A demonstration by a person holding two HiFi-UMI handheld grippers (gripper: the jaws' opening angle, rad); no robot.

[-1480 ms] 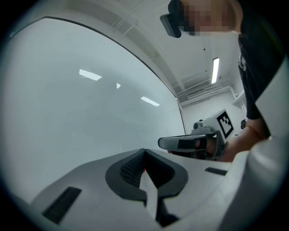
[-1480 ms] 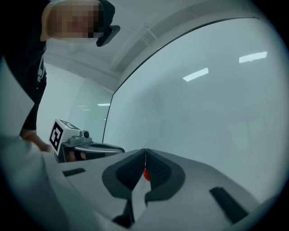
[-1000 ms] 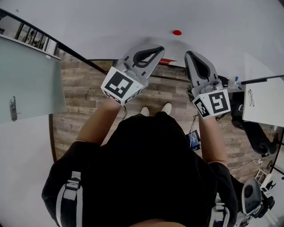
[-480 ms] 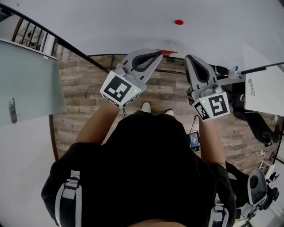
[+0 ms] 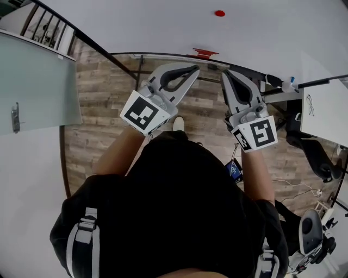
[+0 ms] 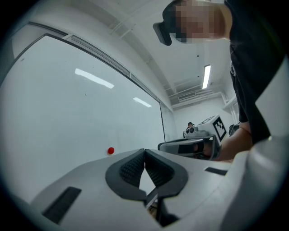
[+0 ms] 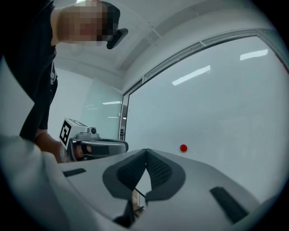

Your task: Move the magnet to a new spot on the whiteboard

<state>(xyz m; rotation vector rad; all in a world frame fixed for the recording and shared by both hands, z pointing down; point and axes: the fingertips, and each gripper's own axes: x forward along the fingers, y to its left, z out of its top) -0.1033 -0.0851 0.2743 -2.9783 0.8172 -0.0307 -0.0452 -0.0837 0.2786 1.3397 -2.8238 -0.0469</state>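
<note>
Left arm: the bare left forearm (image 5: pixel 115 155) reaches forward from the black-shirted torso with the elbow out to the side. The hand is hidden behind the left marker cube (image 5: pixel 142 112).
Left gripper pose: the left gripper (image 5: pixel 194 68) is held about level over the wood floor (image 5: pixel 103 103). It points toward the whiteboard (image 5: pixel 163 27) and angles slightly inward toward the other gripper.
Left gripper jaws: closed. In the left gripper view the ribbed pads (image 6: pixel 131 169) meet at the tips with nothing between them.
Right arm: the right forearm (image 5: pixel 255 171) runs straight ahead, close to the body. The right marker cube (image 5: pixel 255 134) covers the hand.
Right gripper pose: the right gripper (image 5: pixel 225 74) is also about level and aimed at the whiteboard, leaning slightly toward the left gripper.
Right gripper jaws: closed. In the right gripper view the pads (image 7: pixel 158 170) touch at the tips and nothing is held.
Spacing: the grippers sit side by side, near each other but apart. Each shows in the other's view. Neither tip touches the whiteboard.
Magnet: the magnet (image 5: pixel 219 13) is a small red disc stuck on the whiteboard. In the head view it lies beyond the two tips, closer to the right gripper's line and apart from both. It shows left of the jaws in the left gripper view and right of the jaws in the right gripper view.
Board edge: a red item (image 5: pixel 205 52) lies at the whiteboard's lower edge between the two tips. What it is cannot be told.
</note>
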